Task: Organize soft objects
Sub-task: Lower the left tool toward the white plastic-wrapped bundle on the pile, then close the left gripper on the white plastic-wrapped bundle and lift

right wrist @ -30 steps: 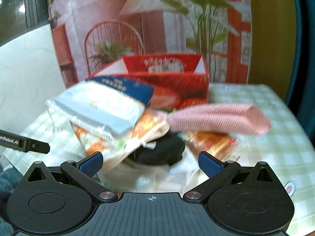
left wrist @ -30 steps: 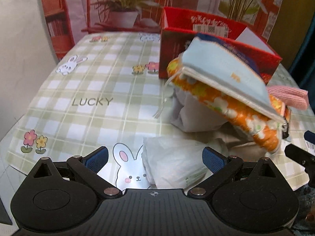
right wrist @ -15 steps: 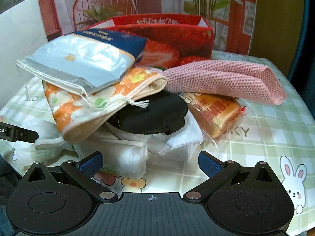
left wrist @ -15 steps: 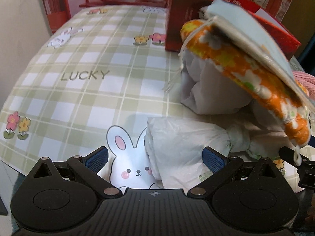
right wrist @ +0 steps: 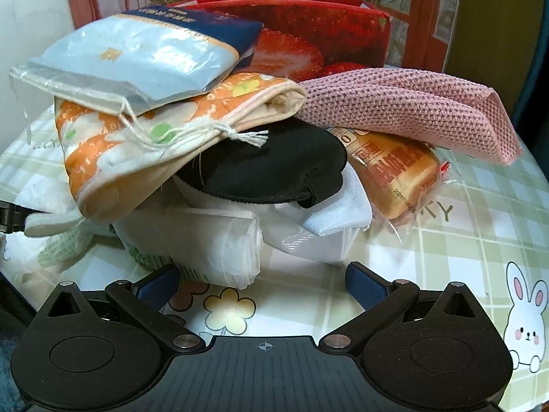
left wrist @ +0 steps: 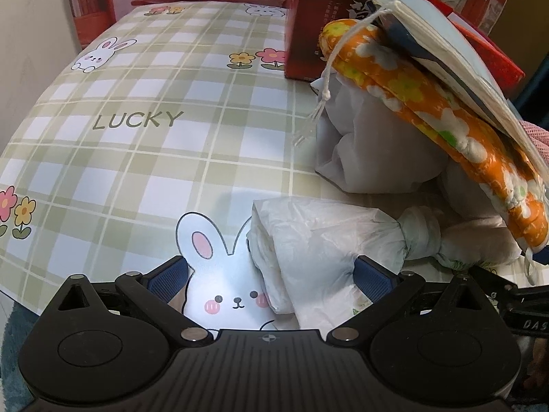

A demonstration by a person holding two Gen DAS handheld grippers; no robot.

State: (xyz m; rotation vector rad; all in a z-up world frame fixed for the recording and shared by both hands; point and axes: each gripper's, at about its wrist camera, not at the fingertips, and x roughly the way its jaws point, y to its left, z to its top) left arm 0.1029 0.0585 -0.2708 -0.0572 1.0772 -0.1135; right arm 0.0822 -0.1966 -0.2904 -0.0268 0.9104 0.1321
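Left gripper (left wrist: 269,276) is spread around the white plastic bag (left wrist: 322,240). Right gripper (right wrist: 262,279) is spread, empty, just before the soft pile's white bag (right wrist: 212,240).

The left hand-held gripper (left wrist: 269,276) has a matte black body with a ribbed middle plate, a small crosshair mark, two round discs and silver screws at the joints of its angled arms. Its fingers (left wrist: 168,279) carry dark blue ribbed pads. The right hand-held gripper (right wrist: 262,279) looks the same: black shell, silver screws, blue pads.
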